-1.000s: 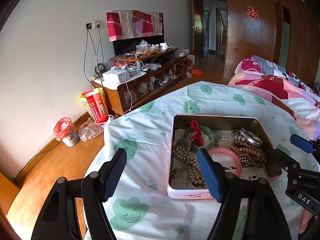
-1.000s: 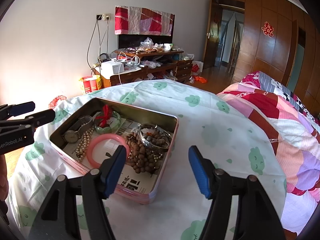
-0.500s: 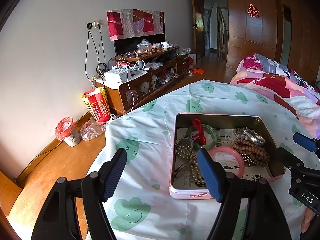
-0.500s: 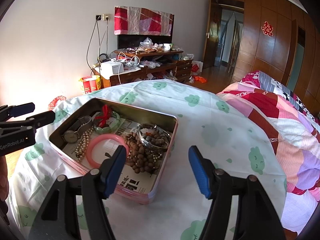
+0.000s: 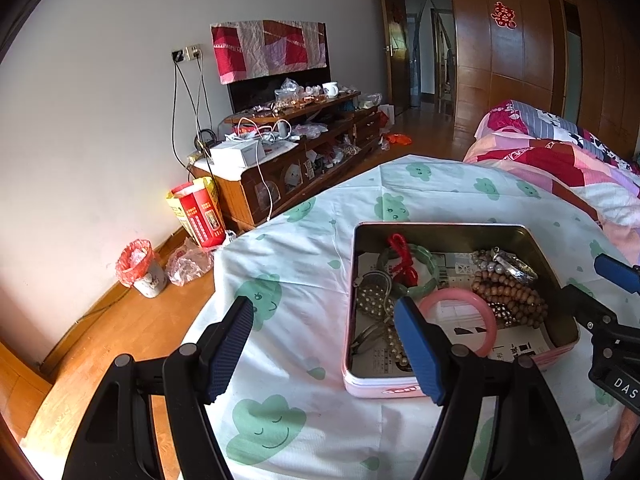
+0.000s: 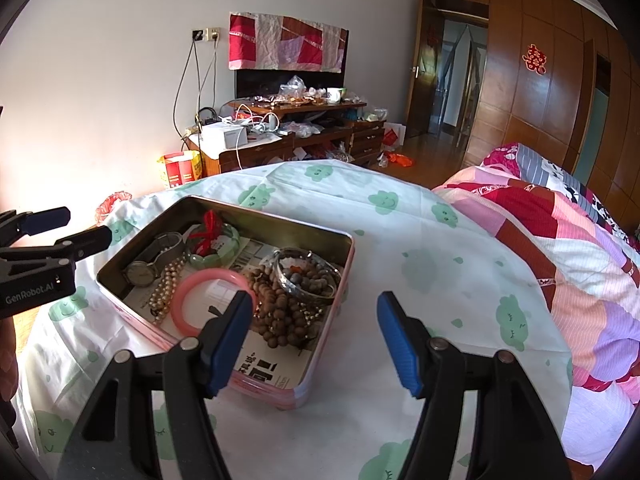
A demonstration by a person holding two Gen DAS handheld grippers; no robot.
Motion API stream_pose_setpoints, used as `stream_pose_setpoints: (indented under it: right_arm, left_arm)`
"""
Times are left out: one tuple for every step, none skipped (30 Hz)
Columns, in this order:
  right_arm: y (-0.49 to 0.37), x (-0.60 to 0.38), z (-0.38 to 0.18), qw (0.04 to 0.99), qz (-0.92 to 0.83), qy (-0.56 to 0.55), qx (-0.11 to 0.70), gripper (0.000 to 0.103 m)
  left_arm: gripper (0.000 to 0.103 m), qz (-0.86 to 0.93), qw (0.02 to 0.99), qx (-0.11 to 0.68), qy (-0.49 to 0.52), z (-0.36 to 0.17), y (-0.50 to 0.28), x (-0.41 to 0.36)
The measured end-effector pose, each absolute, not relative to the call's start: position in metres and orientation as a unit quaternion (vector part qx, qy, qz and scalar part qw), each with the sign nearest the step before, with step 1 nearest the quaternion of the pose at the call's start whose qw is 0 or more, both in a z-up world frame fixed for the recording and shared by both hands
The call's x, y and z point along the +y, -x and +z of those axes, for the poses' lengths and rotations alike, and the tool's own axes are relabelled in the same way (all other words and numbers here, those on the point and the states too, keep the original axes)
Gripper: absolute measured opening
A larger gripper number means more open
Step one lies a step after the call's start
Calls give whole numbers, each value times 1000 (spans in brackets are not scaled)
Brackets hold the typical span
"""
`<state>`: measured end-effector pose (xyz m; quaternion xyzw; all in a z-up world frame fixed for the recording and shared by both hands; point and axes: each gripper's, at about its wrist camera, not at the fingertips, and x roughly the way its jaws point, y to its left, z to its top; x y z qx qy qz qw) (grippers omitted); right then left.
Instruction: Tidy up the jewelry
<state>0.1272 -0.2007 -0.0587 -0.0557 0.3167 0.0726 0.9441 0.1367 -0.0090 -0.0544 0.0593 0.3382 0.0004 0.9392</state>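
Both grippers, the left gripper (image 5: 324, 344) and the right gripper (image 6: 316, 336), are open and hold nothing. The jewelry lies piled in the tin (image 6: 320, 360) on the table (image 6: 420, 280). A grab might snag tangled beads (image 6: 280, 312) and drag others out.

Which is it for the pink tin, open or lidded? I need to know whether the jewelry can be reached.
Open. The pink tin has no lid on it; the pink bangle and wooden beads lie exposed inside.
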Motion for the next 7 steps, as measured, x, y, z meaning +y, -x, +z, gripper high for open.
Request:
stream_pose_setpoints:
  right_arm:
    - [-128, -201, -59, 944, 73, 55, 317, 67]
    - [-128, -201, -59, 944, 73, 55, 317, 68]
    - [-128, -201, -59, 944, 72, 55, 317, 68]
    - [-128, -202, -59, 944, 71, 56, 318, 69]
    - [-128, -202, -60, 944, 70, 55, 318, 69]
    - [-129, -204, -60, 944, 69, 55, 318, 69]
    - [-129, -206, -60, 944, 68, 55, 319, 69]
  left_arm:
    - [73, 1, 941, 333, -62, -53, -136, -10]
    - [73, 0, 942, 330, -64, -53, -135, -10]
    - [73, 0, 943, 328, -65, -52, -135, -10]
    - [73, 0, 943, 325, -66, -51, -134, -10]
    - [73, 1, 944, 325, -66, -51, -134, -10]
    - [73, -2, 943, 326, -64, -50, -134, -10]
    - [73, -4, 943, 327, -63, -50, -134, -10]
